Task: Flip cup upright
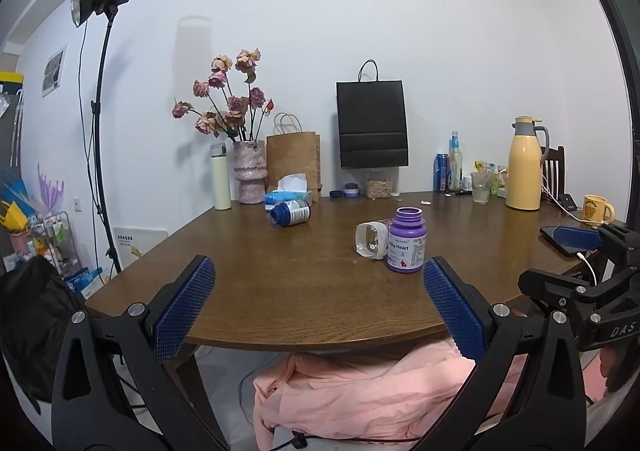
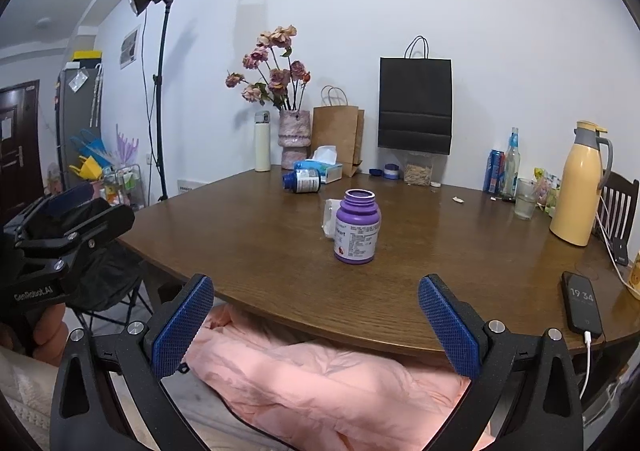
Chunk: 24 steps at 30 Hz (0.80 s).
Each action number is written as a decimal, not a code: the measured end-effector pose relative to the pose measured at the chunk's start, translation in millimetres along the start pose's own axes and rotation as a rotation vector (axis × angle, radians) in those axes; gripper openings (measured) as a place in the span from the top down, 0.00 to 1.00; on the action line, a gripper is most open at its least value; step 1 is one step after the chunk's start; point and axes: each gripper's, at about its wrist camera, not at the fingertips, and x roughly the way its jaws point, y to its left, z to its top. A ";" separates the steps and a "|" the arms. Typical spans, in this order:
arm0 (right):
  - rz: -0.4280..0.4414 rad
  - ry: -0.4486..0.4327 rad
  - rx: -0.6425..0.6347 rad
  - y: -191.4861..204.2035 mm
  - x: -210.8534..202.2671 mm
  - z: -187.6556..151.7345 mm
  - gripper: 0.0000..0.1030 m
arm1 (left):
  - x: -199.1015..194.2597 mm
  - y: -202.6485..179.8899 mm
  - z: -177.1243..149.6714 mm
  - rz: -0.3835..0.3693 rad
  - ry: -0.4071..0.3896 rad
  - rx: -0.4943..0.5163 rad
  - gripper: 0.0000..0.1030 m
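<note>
A clear square cup (image 1: pixel 370 240) lies on its side on the brown table (image 1: pixel 280 291), its mouth turned toward me, just left of an upright purple bottle (image 1: pixel 405 241). In the right wrist view the cup (image 2: pixel 329 219) is mostly hidden behind the purple bottle (image 2: pixel 357 228). My left gripper (image 1: pixel 318 307) is open and empty, held at the table's near edge. My right gripper (image 2: pixel 316 325) is open and empty, also at the near edge. The right gripper also shows in the left wrist view (image 1: pixel 580 239), and the left gripper in the right wrist view (image 2: pixel 64 211).
A blue bottle (image 1: pixel 291 212) lies on its side further back. A vase of roses (image 1: pixel 250 171), paper bags, a tissue box and a yellow jug (image 1: pixel 524 165) stand along the wall. A phone (image 2: pixel 582 303) charges at the right edge. Pink cloth (image 1: pixel 380 391) lies below.
</note>
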 end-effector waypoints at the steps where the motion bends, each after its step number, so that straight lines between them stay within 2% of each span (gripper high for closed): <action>1: -0.002 -0.002 0.001 -1.2 -0.4 0.4 0.00 | 0.9 -1.2 0.3 -0.006 0.004 0.001 0.00; 17: -0.016 0.011 0.006 -5.4 6.0 1.6 0.00 | 2.4 -0.6 0.9 -0.001 0.025 0.007 0.00; 24: -0.021 -0.015 -0.007 1.9 -0.1 2.7 0.00 | 1.8 0.8 3.2 -0.001 0.010 0.008 0.00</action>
